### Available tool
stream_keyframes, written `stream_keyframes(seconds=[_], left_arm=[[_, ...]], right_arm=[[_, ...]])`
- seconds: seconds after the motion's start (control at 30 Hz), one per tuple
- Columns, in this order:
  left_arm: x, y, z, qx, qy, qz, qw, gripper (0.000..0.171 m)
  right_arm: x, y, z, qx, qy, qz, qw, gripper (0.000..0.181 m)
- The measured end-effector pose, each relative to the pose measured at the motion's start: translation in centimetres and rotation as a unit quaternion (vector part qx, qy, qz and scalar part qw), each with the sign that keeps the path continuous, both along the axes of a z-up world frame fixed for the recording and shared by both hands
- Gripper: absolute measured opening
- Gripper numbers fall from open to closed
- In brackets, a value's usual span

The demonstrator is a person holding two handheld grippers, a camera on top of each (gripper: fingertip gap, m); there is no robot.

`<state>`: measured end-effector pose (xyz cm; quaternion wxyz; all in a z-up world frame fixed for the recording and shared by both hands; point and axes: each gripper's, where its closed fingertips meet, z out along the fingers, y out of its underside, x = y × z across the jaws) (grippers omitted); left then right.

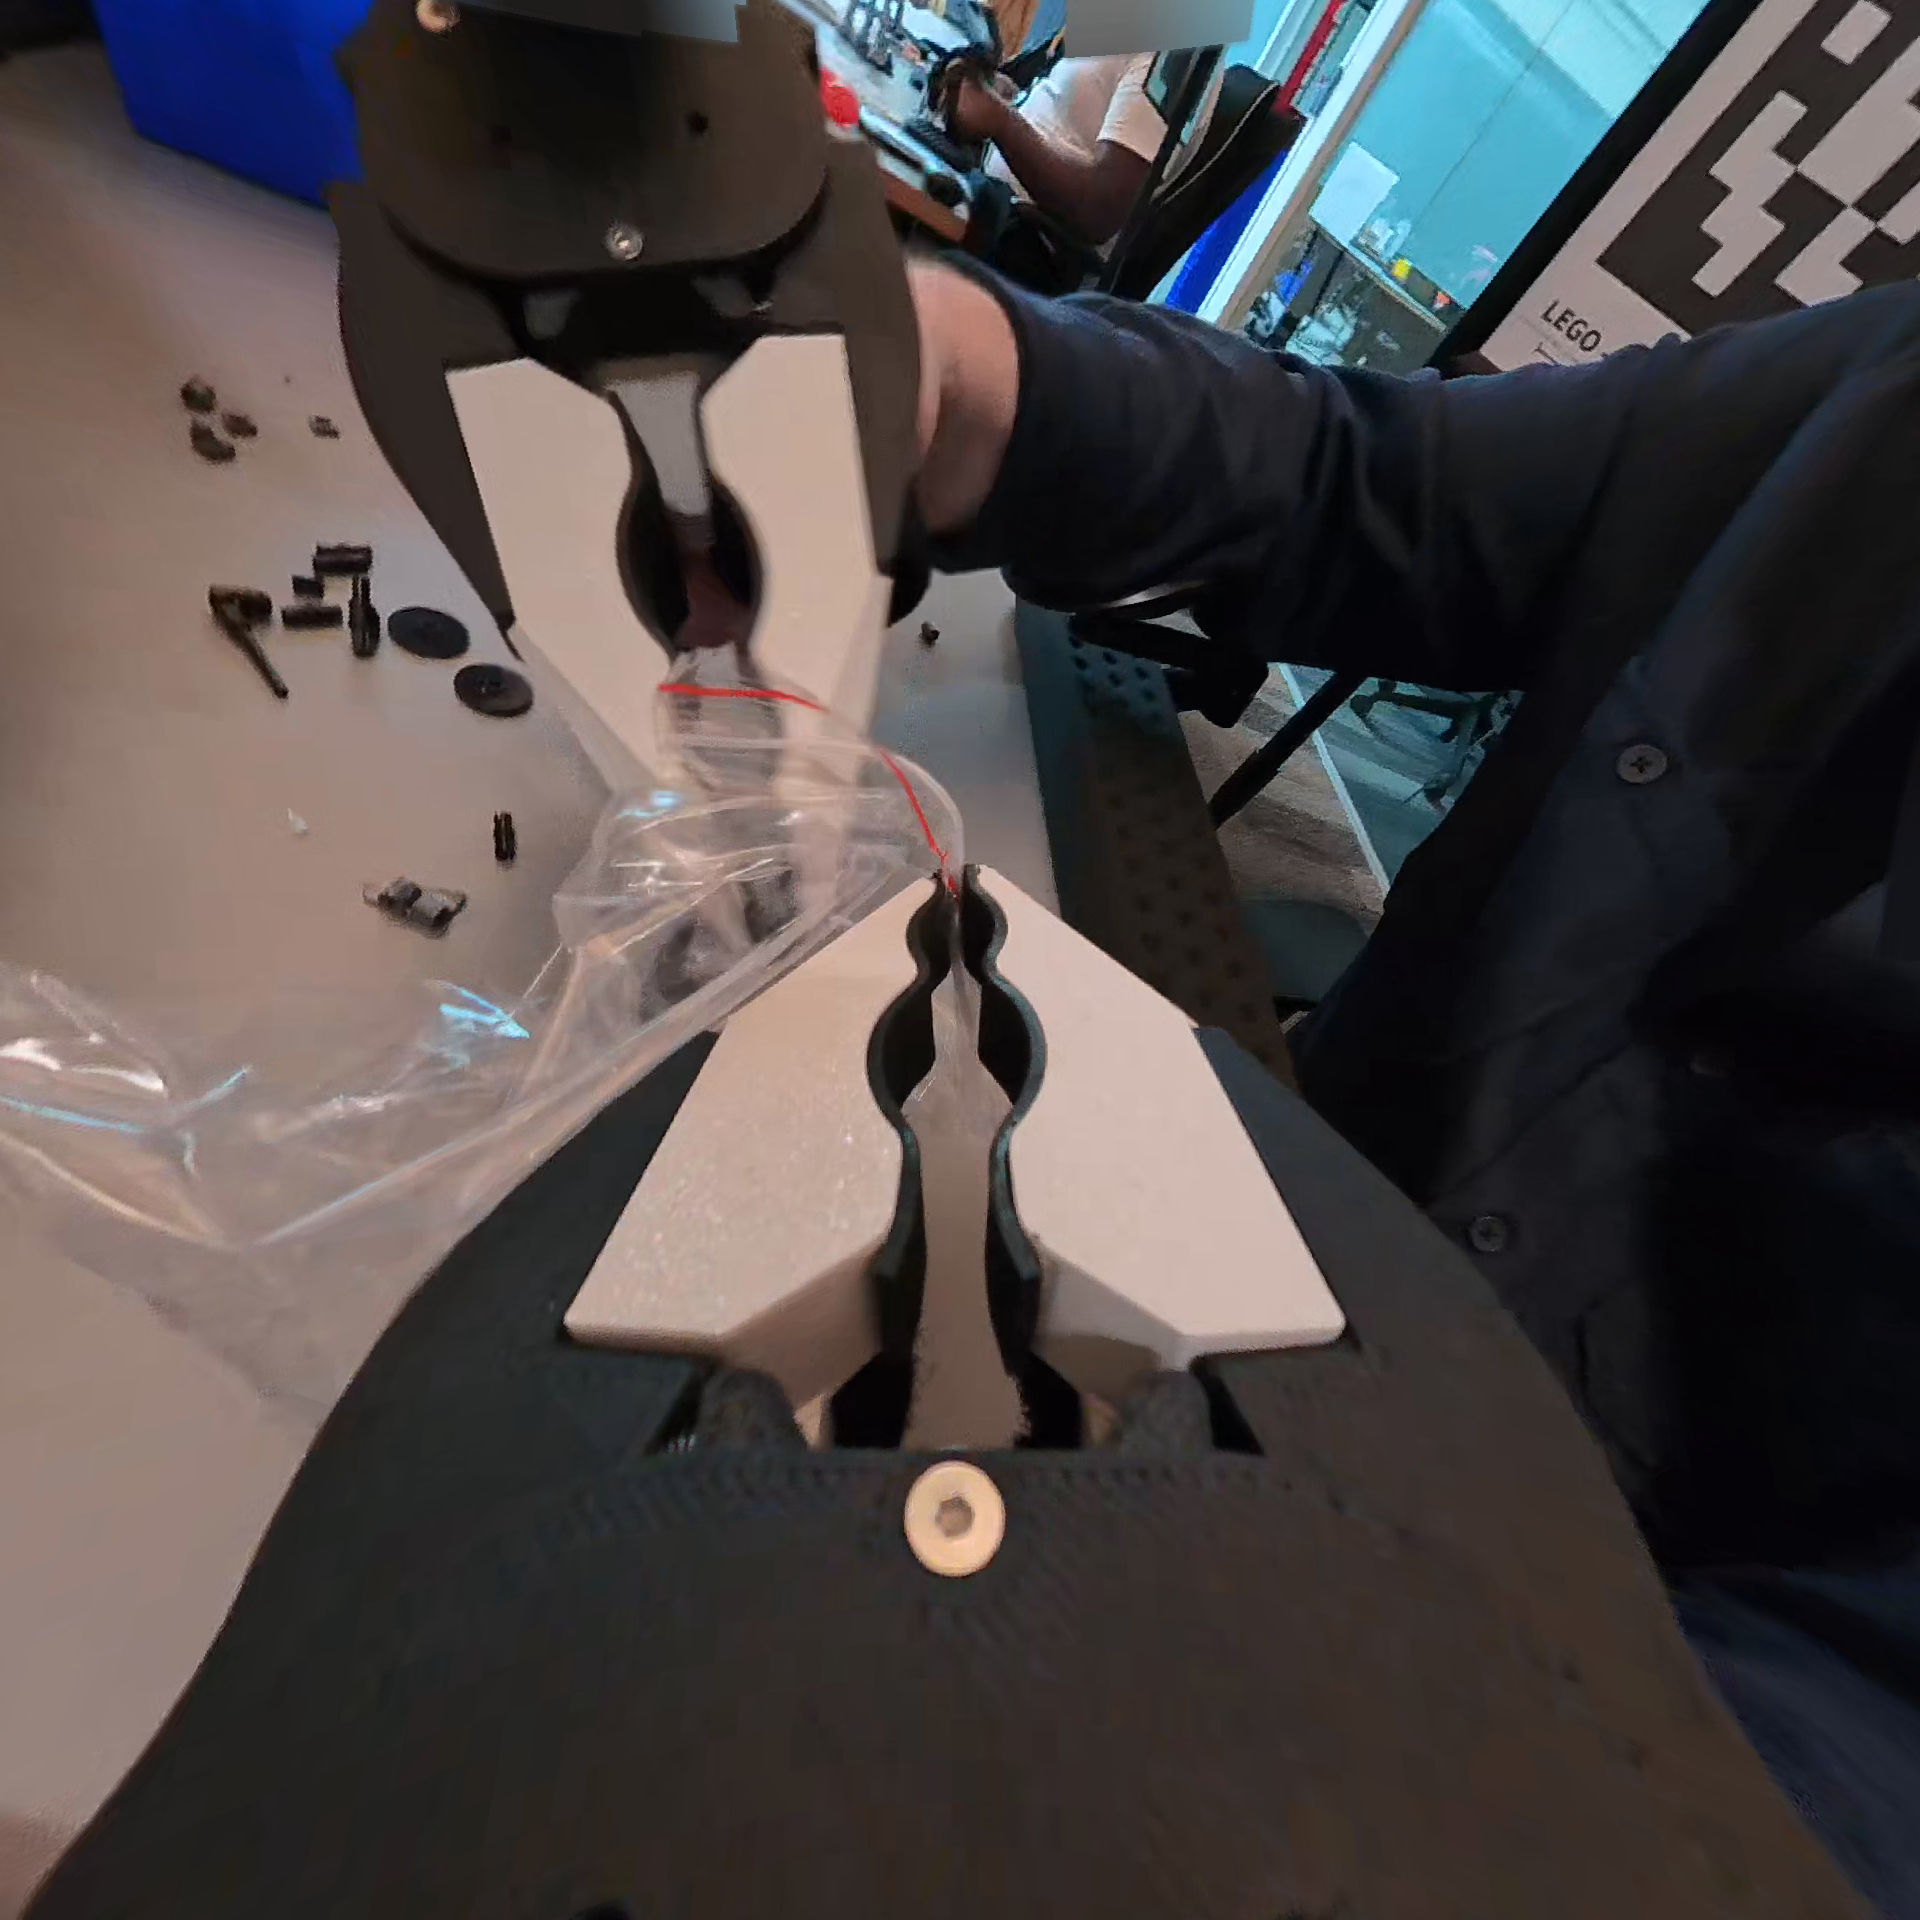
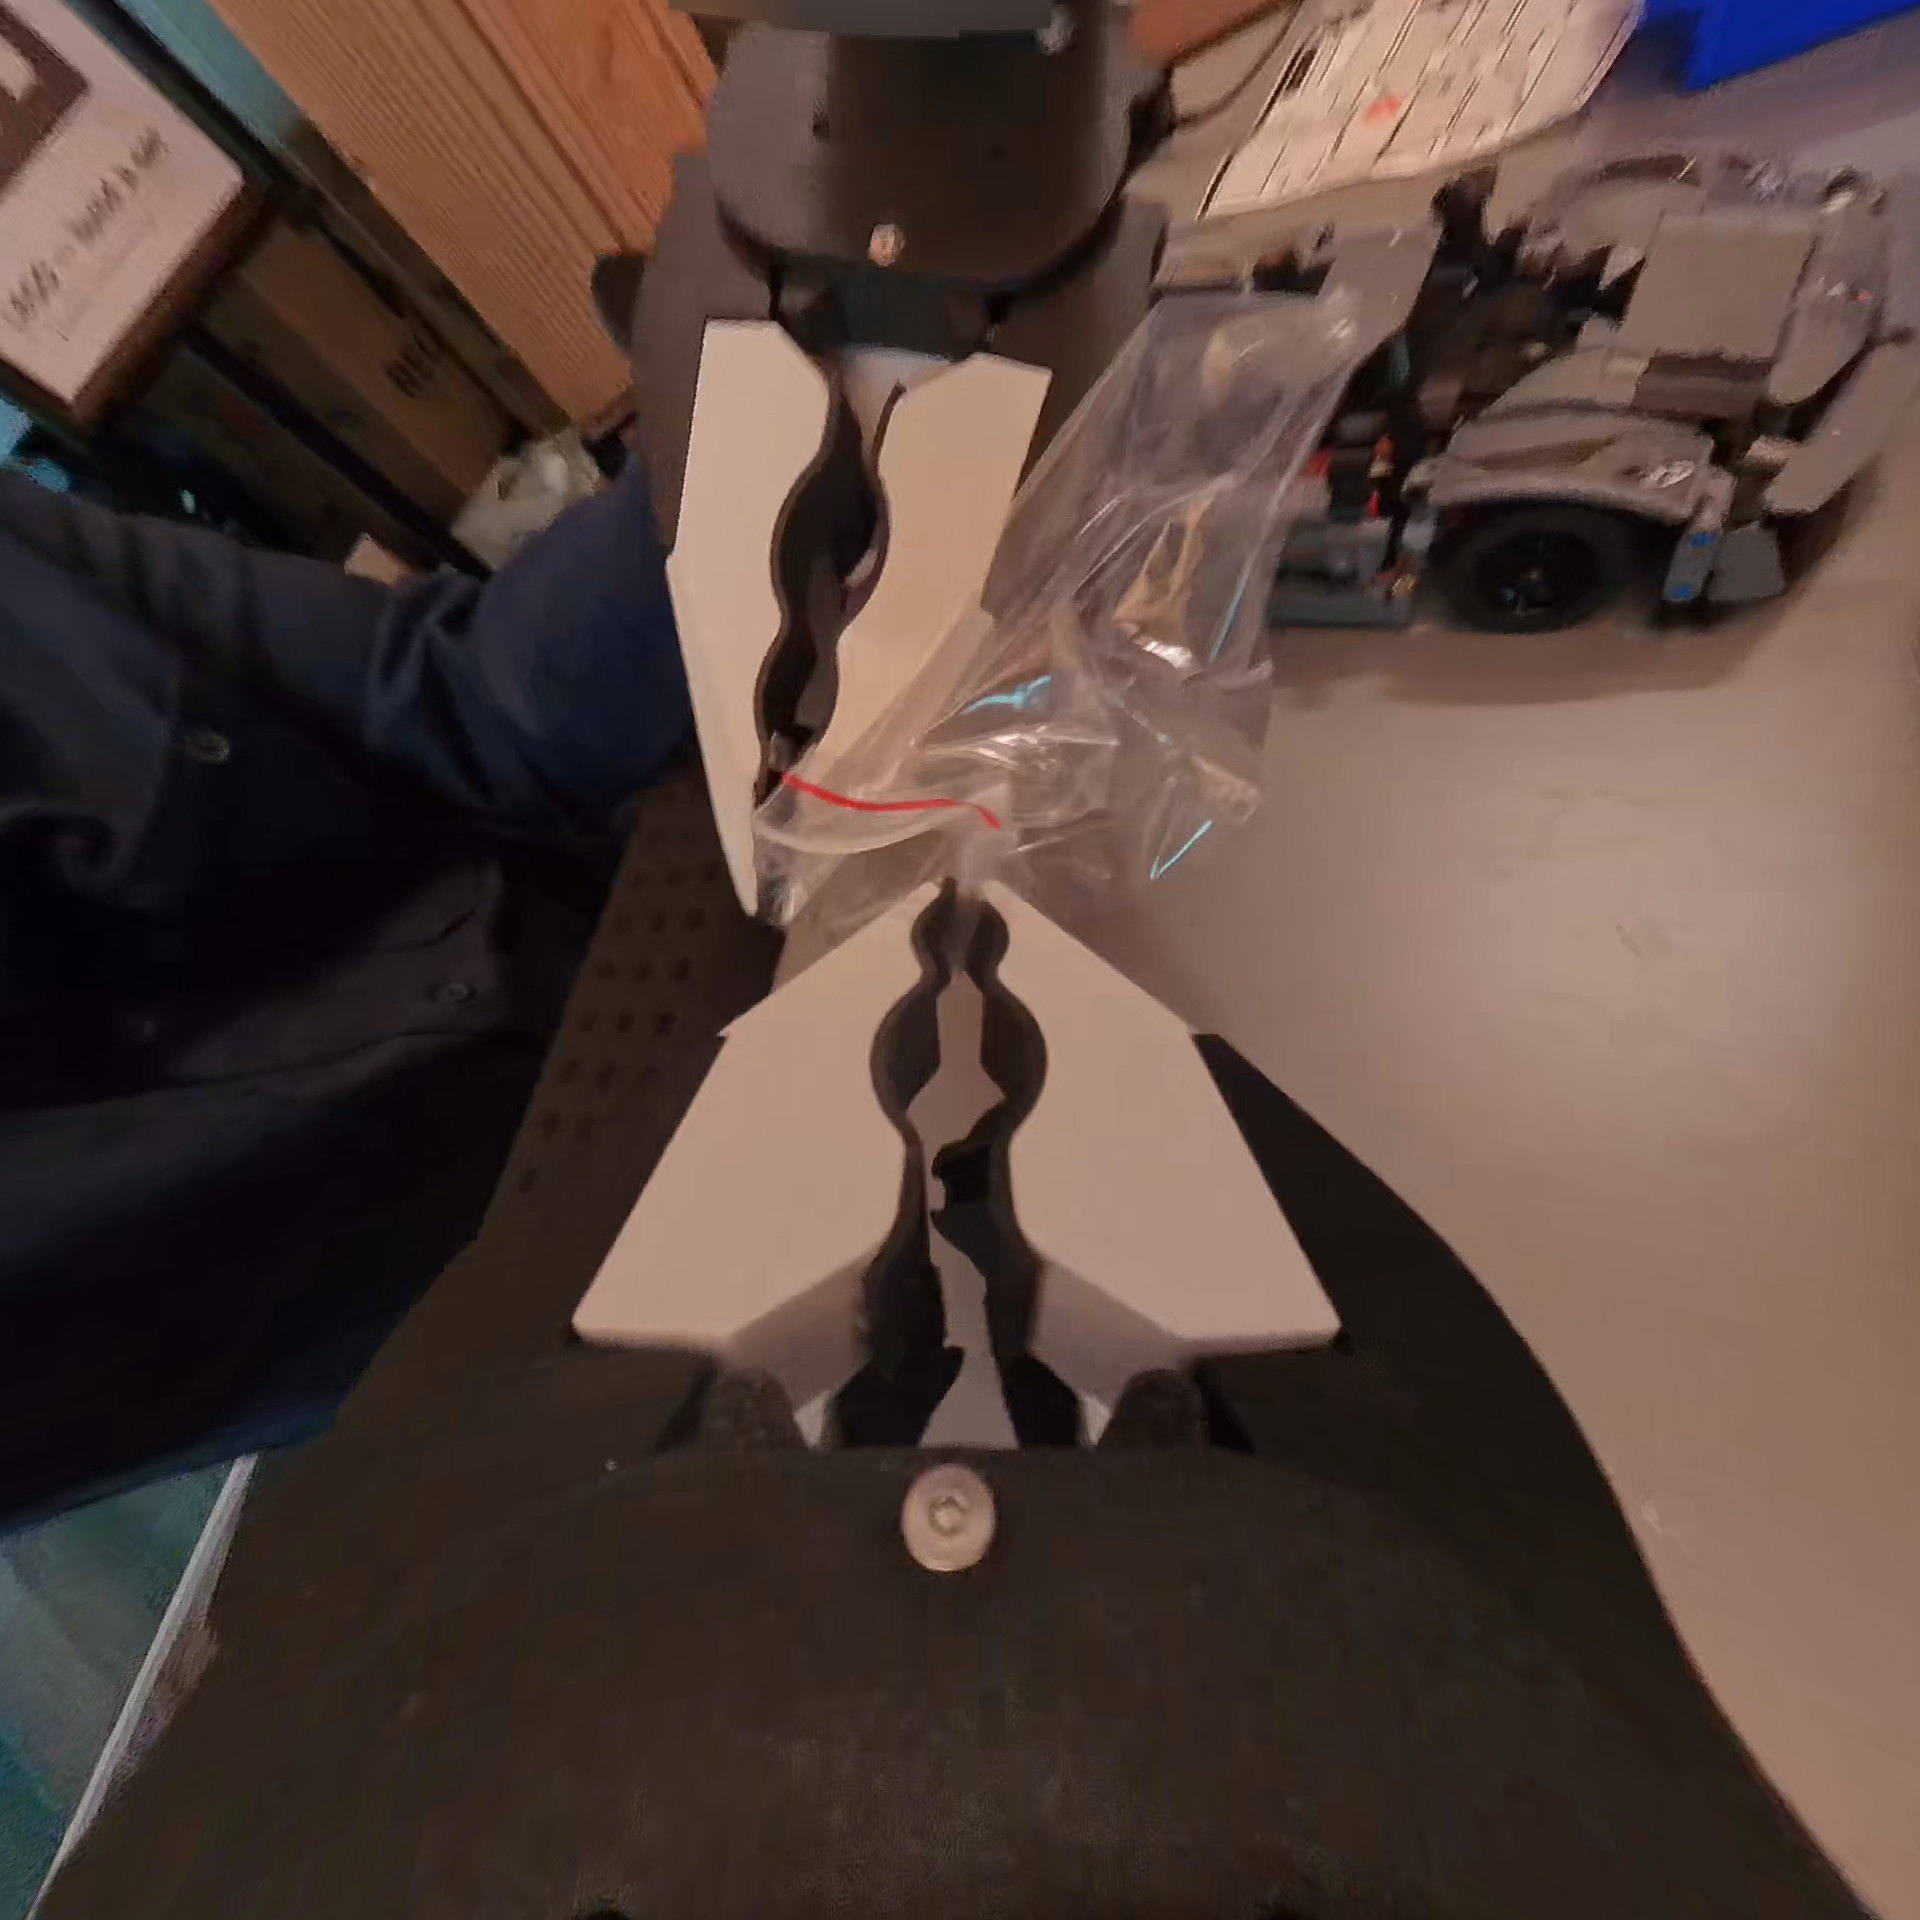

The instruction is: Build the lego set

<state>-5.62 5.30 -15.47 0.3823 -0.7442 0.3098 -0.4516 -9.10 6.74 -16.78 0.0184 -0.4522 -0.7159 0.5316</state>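
Observation:
A clear plastic bag (image 1: 665, 914) with a red line along its mouth hangs between both grippers above the table. My left gripper (image 1: 958, 881) is shut on one edge of the bag's mouth. My right gripper (image 2: 961, 896) is shut on the opposite edge, and it shows in the left wrist view (image 1: 717, 665) facing my left gripper. The bag (image 2: 1122, 623) hangs to the right in the right wrist view, where the left gripper (image 2: 774, 800) pinches its rim. Dark shapes show through the bag. A grey partly built lego car (image 2: 1610, 416) stands on the table.
Several loose black lego pieces (image 1: 343, 613) lie scattered on the grey table. An instruction booklet (image 2: 1403, 83) and a blue bin (image 1: 229, 94) are at the back. A black perforated table edge (image 1: 1132, 831) runs by the person's dark sleeve (image 1: 1299, 468). Both grippers' tips are close together, under 4 cm apart. The grey partly built lego car (image 2: 1610, 416) sits 20 centimeters or so from the ends of my right fingers.

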Motion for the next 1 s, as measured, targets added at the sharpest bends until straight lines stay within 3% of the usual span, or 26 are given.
stream_keyframes(seconds=[0.1, 0.17, 0.23, 0.3, 0.37, 0.47, 0.6, 0.73, 0.9, 0.93, 1.0], left_arm=[[-0.5, 1.1, -0.1, 0.019, 0.027, 0.041, 0.999, 0.0], [-2.3, 2.9, -0.5, 0.021, 0.064, 0.121, 0.99, 0.0], [-5.2, 4.6, -0.8, 0.021, 0.102, 0.212, 0.972, 0.0], [-9.0, 5.9, -1.6, 0.016, 0.174, 0.318, 0.932, 0.0], [-9.6, 6.6, -1.6, 0.028, 0.209, 0.347, 0.914, 0.0], [-8.8, 6.9, -1.4, 0.056, 0.232, 0.337, 0.911, 0.0], [-7.7, 6.7, 0.3, 0.126, 0.255, 0.318, 0.905, 0.024], [-6.6, 6.4, 1.6, 0.144, 0.23, 0.289, 0.918, 0.033], [-5.3, 6.3, 0.7, 0.133, 0.244, 0.246, 0.928, 0.008], [-5.4, 6.4, 0.7, 0.138, 0.255, 0.248, 0.924, 0.0], [-5.8, 6.7, 0.2, 0.133, 0.292, 0.256, 0.912, 0.0]], right_arm=[[-0.5, 1.7, -0.7, 0.06, -0.018, -0.039, 0.997, 0.0], [-0.5, 3.4, -0.9, 0.108, -0.031, -0.075, 0.991, 0.0], [-0.4, 5.4, -0.7, 0.154, -0.038, -0.12, 0.98, 0.0], [-0.6, 6.0, 0.2, 0.16, -0.034, -0.143, 0.976, 0.0], [-0.8, 6.2, 0.3, 0.172, -0.035, -0.156, 0.972, 0.0], [-1.0, 5.2, 0.5, 0.155, -0.034, -0.15, 0.976, 0.0], [-0.7, 5.5, 0.4, 0.186, -0.038, -0.148, 0.971, 0.0], [-0.6, 5.5, 0.1, 0.198, -0.041, -0.139, 0.969, 0.0], [-0.5, 5.0, -0.6, 0.243, -0.044, -0.123, 0.961, 0.0], [-0.5, 4.8, -0.6, 0.242, -0.044, -0.12, 0.962, 0.0], [-0.5, 4.9, -0.7, 0.243, -0.047, -0.12, 0.961, 0.0]])
